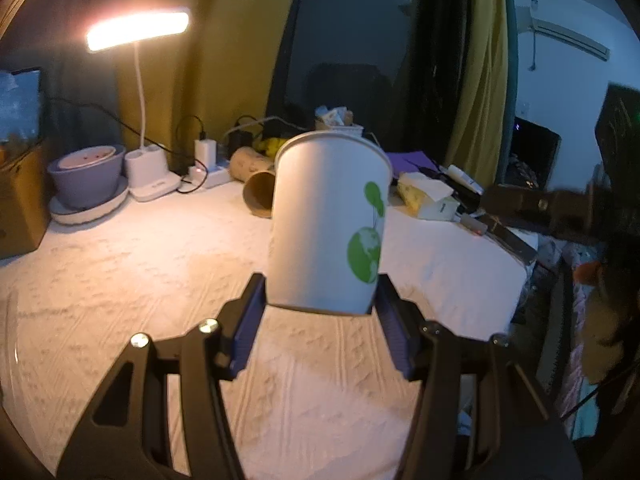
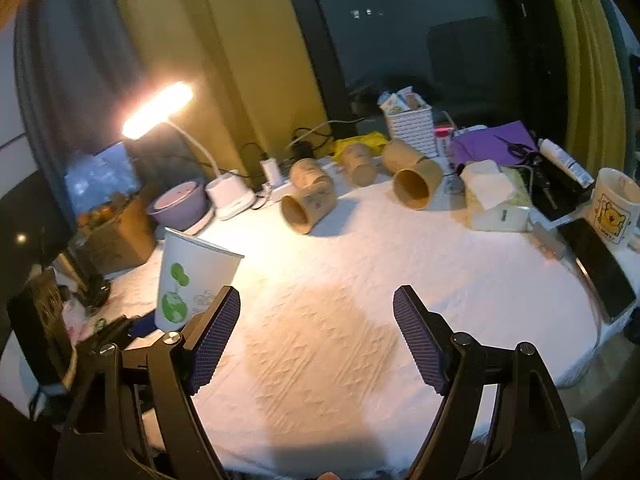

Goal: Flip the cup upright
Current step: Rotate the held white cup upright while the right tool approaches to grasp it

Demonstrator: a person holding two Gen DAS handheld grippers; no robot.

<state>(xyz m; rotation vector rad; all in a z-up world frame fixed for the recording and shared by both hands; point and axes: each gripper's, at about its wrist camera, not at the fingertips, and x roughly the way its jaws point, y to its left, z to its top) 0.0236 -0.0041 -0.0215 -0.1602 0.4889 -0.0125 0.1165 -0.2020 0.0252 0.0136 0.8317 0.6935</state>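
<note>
A white paper cup with a green globe print stands upright, rim up, between the blue pads of my left gripper, which is shut on its base and holds it above the white tablecloth. The same cup shows at the left of the right wrist view, slightly tilted, with the left gripper below it. My right gripper is open and empty above the middle of the tablecloth.
Several brown paper cups lie on their sides at the back. A lit desk lamp, a purple bowl, a tissue pack, a white basket, a Pooh mug and a phone ring the table.
</note>
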